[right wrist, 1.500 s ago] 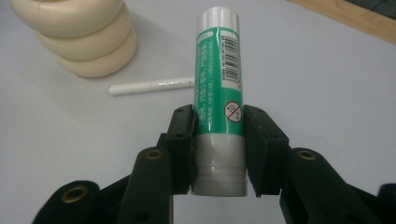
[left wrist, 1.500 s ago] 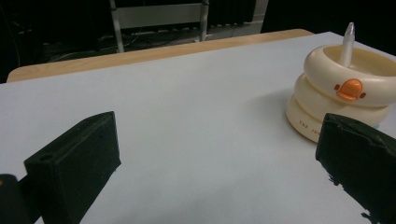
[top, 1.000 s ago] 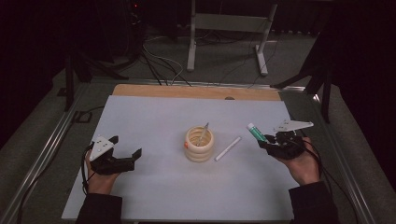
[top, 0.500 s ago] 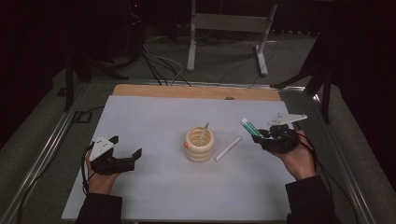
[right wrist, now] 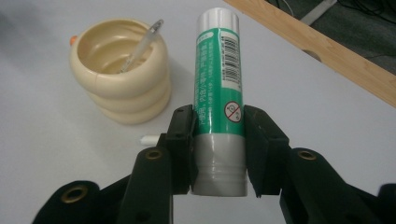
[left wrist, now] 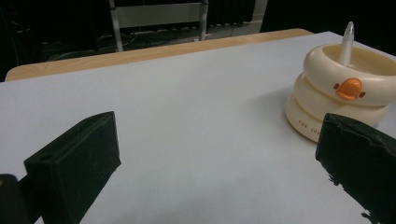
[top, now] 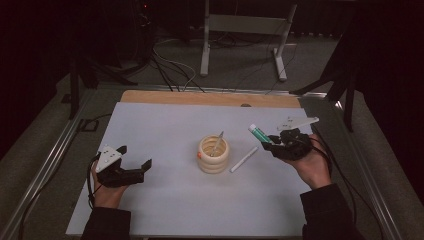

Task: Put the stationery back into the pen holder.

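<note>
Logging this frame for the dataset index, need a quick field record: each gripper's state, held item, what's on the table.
right gripper: jaws shut on glue stick, held above the table
left gripper: jaws open, nothing between them, low over the mat
pen holder: cream, ringed, mid-table, orange mark on its side
in holder: one pen, leaning
on mat: white pen, lying between holder and right gripper
surface: white mat

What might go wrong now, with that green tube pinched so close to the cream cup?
1. The right gripper clamps the glue stick near its grey base, so the long free end might tip or slip.
2. The holder already has a pen leaning inside; the stick may knock against it or the rim.
3. A white pen lies beside the holder, and a low swing may roll it away.
</note>
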`<action>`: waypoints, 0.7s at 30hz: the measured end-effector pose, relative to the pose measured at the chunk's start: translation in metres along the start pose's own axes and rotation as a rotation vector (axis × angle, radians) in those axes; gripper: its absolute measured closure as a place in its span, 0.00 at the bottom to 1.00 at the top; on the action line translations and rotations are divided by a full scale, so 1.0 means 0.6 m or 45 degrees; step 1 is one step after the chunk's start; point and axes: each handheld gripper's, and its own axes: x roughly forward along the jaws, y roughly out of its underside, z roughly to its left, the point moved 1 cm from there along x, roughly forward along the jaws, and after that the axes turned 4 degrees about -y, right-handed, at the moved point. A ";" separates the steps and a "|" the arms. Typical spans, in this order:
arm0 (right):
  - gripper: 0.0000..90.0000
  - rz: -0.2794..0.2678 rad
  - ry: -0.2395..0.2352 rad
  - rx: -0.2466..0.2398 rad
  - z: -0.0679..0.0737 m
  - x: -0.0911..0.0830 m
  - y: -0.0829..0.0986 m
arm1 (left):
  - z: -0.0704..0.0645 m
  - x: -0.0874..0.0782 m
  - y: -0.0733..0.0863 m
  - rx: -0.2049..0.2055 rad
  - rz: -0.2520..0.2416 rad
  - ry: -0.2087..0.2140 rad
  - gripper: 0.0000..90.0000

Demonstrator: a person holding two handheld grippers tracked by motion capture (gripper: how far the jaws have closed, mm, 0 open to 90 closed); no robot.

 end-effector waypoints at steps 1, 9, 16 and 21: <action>0.73 0.001 -0.002 -0.006 0.001 0.002 -0.002 | 0.000 0.000 0.000 0.000 0.000 0.001 0.00; 0.73 0.008 -0.027 -0.031 0.010 0.011 -0.019 | 0.000 0.000 0.000 0.001 0.001 0.003 0.00; 0.73 0.018 -0.048 -0.060 0.021 0.020 -0.034 | 0.000 0.001 0.000 0.004 0.002 0.006 0.00; 0.73 0.024 -0.058 -0.083 0.029 0.024 -0.044 | 0.000 0.001 0.000 0.003 0.002 0.009 0.00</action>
